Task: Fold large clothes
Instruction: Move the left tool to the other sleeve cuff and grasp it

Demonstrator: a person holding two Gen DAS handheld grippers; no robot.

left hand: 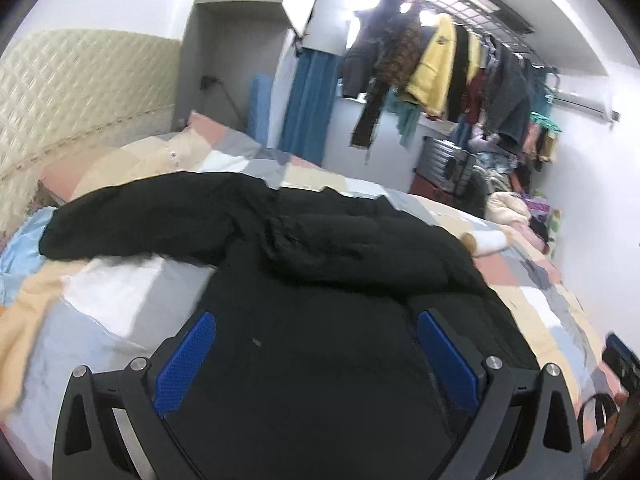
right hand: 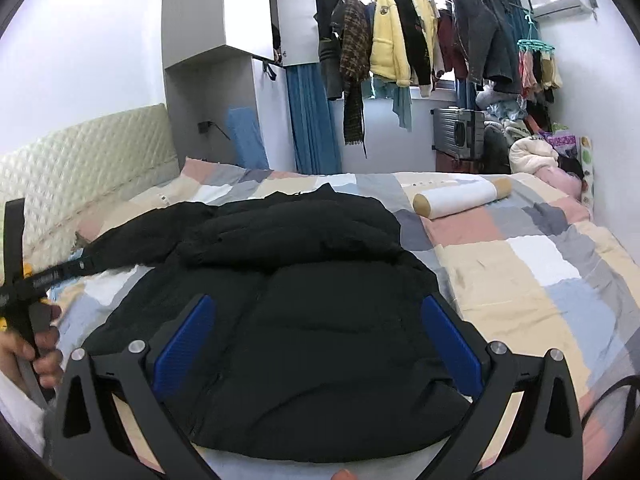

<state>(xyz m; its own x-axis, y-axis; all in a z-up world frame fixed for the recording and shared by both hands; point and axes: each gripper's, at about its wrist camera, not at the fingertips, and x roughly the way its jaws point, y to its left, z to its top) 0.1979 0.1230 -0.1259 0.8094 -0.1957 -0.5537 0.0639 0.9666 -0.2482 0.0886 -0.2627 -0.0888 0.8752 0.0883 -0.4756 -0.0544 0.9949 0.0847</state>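
My black puffer jacket (right hand: 288, 292) lies spread on the patchwork bed (right hand: 532, 256), one sleeve w/ cuff toward the headboard (right hand: 84, 164). My left claw (left hand: 316, 336) & right claw (right hand: 318, 320) both gape wide over it, gripping nothing.

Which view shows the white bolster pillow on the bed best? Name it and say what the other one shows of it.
The right wrist view. There the white bolster pillow lies whole and sharp on the patchwork bedspread, clear of the black jacket. In the left wrist view only a blurred part of it peeks out past the jacket's edge.
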